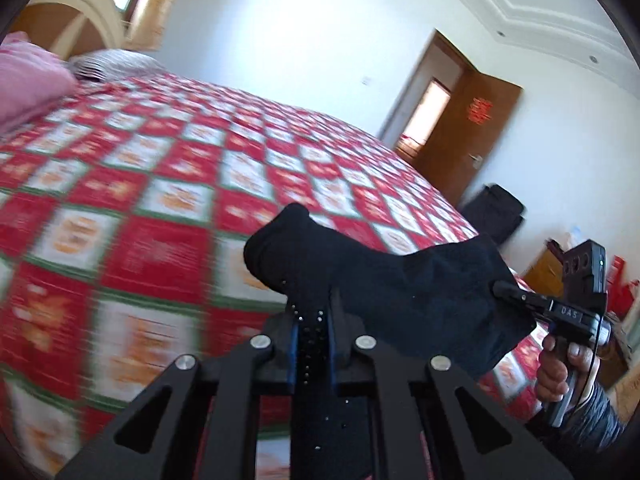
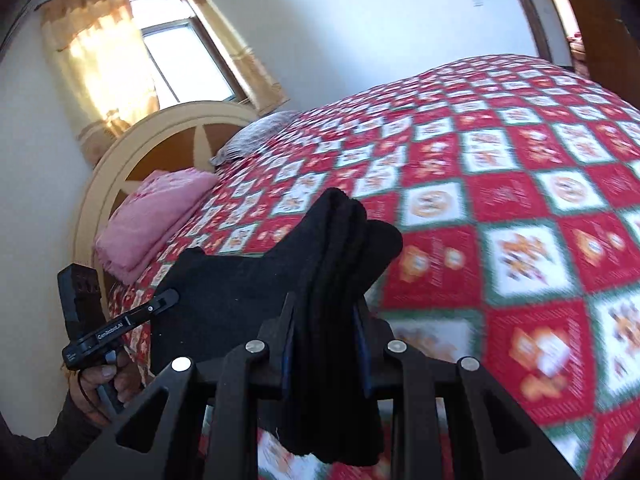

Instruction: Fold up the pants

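Note:
Black pants [image 1: 400,280] hang bunched in the air above a bed with a red, white and green checked quilt [image 1: 160,184]. My left gripper [image 1: 314,312] is shut on a thin fold of the black cloth between its blue pads. In the same view my right gripper [image 1: 500,290] grips the pants' other end at the right, held by a hand [image 1: 560,364]. In the right wrist view my right gripper [image 2: 326,304] is shut on a thick bundle of the pants [image 2: 352,232], and my left gripper [image 2: 172,296] pinches the cloth at the left.
A pink pillow [image 2: 156,216] and a grey pillow [image 2: 260,128] lie by the round headboard [image 2: 152,148] under a curtained window [image 2: 180,56]. A brown door [image 1: 472,136] stands open beyond the bed's far side, with a black bag [image 1: 496,212] near it.

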`<action>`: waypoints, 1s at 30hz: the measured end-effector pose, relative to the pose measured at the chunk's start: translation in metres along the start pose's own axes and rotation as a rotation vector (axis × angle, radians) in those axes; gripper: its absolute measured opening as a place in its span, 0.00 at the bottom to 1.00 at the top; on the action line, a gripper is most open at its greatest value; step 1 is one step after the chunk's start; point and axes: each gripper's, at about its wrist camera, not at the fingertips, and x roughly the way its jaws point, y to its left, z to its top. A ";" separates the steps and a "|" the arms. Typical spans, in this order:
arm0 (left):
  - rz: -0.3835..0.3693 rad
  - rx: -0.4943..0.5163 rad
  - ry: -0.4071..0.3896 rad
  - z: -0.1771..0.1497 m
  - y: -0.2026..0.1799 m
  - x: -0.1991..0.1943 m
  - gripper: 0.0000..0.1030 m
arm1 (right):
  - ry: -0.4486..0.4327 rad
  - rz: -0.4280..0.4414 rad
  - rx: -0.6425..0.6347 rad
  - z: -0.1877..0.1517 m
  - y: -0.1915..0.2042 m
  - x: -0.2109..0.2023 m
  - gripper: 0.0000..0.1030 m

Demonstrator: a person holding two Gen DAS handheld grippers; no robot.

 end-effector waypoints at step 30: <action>0.398 -0.036 0.004 -0.024 0.115 -0.015 0.66 | 0.147 -0.025 0.031 0.007 0.043 0.169 0.54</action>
